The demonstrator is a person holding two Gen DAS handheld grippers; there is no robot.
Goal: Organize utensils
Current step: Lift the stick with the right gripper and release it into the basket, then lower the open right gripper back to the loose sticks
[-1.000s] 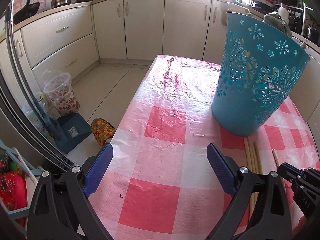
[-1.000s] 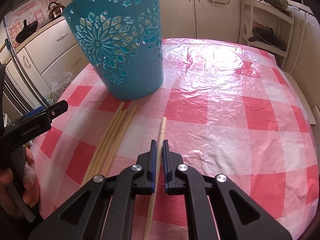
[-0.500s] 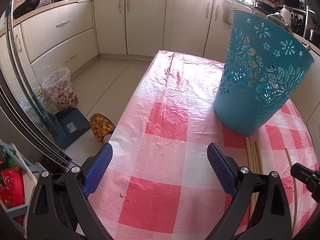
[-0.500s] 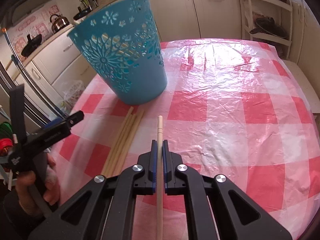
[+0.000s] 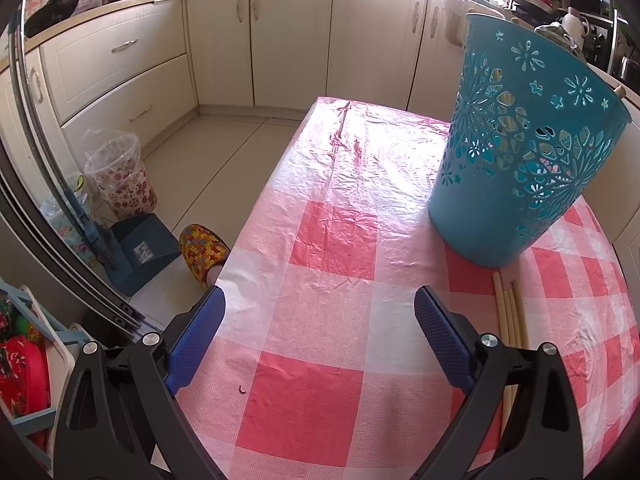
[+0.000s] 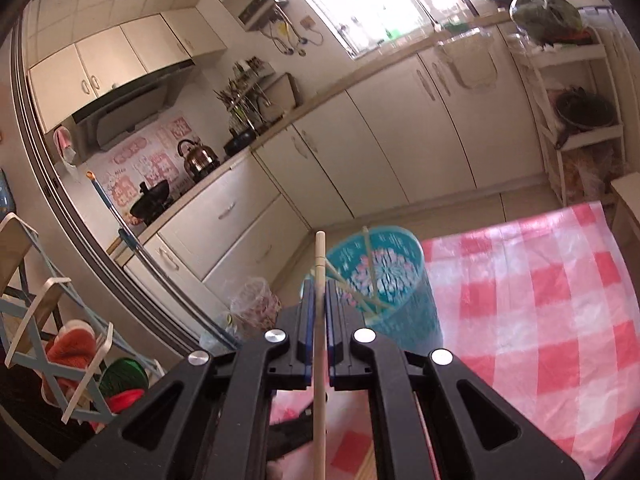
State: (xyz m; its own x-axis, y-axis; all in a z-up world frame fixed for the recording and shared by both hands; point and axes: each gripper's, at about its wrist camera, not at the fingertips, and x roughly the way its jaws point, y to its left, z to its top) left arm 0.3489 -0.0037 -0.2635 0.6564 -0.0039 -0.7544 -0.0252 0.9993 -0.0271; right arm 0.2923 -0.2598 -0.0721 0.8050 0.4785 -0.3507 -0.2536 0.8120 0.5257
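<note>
in the left wrist view the left gripper point(image 5: 316, 344) hangs idle over the checked tablecloth point(image 5: 328, 236), its blue pads spread wide with nothing between them. the teal basket point(image 5: 516, 168) stands upright at about 2 o'clock from it, and a small bundle of loose chopsticks point(image 5: 509, 312) lies flat on the cloth just in front of the basket's base, at about 3 o'clock, partly hidden behind the right-hand finger. in the right wrist view the right gripper point(image 6: 318, 312) is raised above the table and pinched tight on a single chopstick point(image 6: 320, 264), which runs between the pads and sticks out toward 12 o'clock; its tip sits just left of the basket's open mouth, and a few pale sticks already lean inside the basket. the view is blurred, so how high the tip is above the rim cannot be told. the step in hand looks to be dropping this chopstick in. to do it well, carry the tip toward 1 o'clock until it is over the opening, tilt it downward so the stick points inside, and let go only once the leading end is past the rim; released too early, it may strike the rim and bounce back onto the cloth. the light basket could tip if nudged.
</note>
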